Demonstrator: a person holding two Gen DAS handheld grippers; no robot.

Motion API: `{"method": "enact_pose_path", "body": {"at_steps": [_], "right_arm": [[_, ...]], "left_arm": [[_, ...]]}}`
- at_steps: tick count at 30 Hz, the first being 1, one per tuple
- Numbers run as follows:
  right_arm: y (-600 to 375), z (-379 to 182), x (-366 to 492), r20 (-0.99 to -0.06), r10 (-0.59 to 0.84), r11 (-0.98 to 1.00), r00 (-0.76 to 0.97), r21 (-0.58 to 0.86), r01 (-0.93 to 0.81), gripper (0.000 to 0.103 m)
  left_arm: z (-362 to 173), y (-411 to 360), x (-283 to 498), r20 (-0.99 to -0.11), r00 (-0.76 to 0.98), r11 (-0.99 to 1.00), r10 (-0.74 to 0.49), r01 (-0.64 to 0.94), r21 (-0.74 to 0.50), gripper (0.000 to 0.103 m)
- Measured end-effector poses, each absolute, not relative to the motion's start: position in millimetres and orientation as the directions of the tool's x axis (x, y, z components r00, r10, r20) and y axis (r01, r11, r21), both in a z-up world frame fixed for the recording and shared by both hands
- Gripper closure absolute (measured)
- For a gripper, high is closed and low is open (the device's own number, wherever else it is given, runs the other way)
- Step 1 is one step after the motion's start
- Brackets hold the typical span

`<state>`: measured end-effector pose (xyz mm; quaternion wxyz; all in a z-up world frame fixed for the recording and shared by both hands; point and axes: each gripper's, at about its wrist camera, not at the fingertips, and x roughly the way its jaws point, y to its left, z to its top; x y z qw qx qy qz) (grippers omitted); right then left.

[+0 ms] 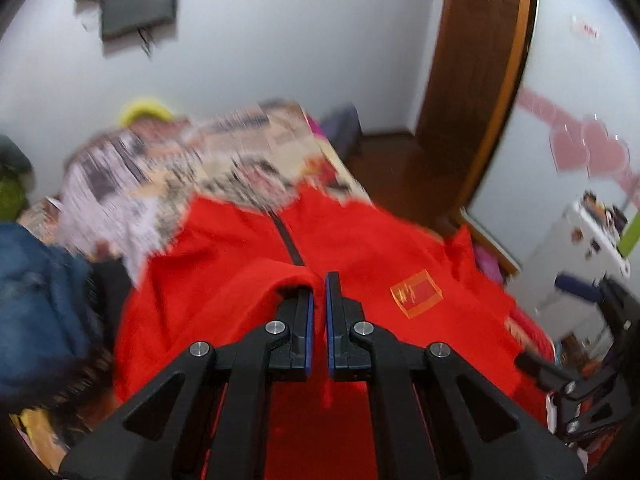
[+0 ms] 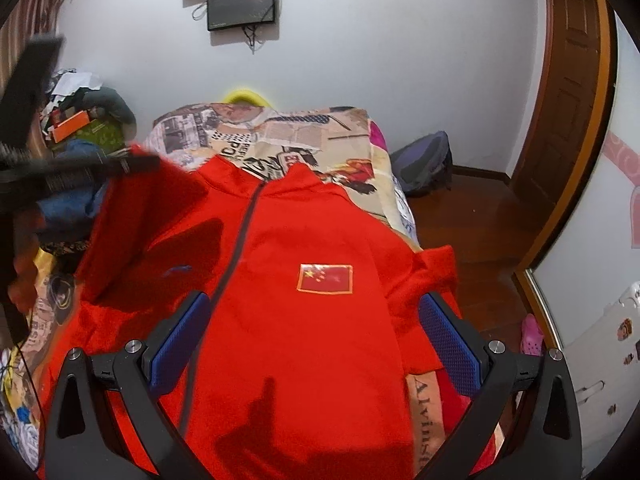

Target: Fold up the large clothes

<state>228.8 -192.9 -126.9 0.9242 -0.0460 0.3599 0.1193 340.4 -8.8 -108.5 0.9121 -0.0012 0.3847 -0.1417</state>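
Two views, one garment; entries follow view by view.

Left wrist view
- Item: red jacket (image 1: 248, 264), spread across the bed (image 1: 256, 140), filling the centre and lower half of the frame.
- Left claw (image 1: 319, 300): jaws drawn nearly together, a fold of red cloth draped over the left finger and pinched between the blue pads (image 1: 309, 320); judged to be a sleeve or side edge lifted off the body.
- Zip line (image 1: 288, 240): runs from the claw tips up toward the collar, upper centre.
- Flag patch (image 1: 416, 294): right of the tips.
- Right claw (image 1: 560, 376): lower right edge of the frame, partly cut off.

Right wrist view
- Right claw (image 2: 316, 332): jaws standing wide, nothing between them, poised over the jacket (image 2: 304, 344) front.
- Long axis: zip (image 2: 236, 248) runs bottom to top of the frame, collar at upper centre.
- Flag (image 2: 325, 278): just above the gap between the pads.
- Left claw (image 2: 136, 164): upper left, blurred, with raised red cloth hanging below it.
- Relation that matters: the lifted flap lies on the frame's left of the zip, so the left claw is the nearer; folding inward means carrying it rightward across the zip.
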Motion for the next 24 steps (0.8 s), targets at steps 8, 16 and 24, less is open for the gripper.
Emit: {"method": "enact_pose_path", "body": {"at_steps": [8, 16, 24], "right_arm": [[-192.1, -133.9, 231.1, -0.702, 0.173, 0.962, 0.690, -0.030, -0.271, 0.000], [-176.6, -127.8, 225.0, -0.694, 0.209, 0.942, 0.689, -0.045, -0.332, 0.000], [-135.1, -119.3, 219.5, -0.685, 0.294, 0.896, 0.666, -0.046, -0.443, 0.000]], "left_arm": [[-160.0, -43.9, 322.8, -0.819, 0.507, 0.931, -0.271, 0.352, -0.090, 0.095], [-123.9, -20.3, 279.2, -0.781, 0.562, 0.936, -0.273, 0.342, -0.082, 0.044], [-80.3, 55.9, 220.0, -0.687, 0.722, 0.987, -0.080, 0.154, 0.047, 0.033]]}}
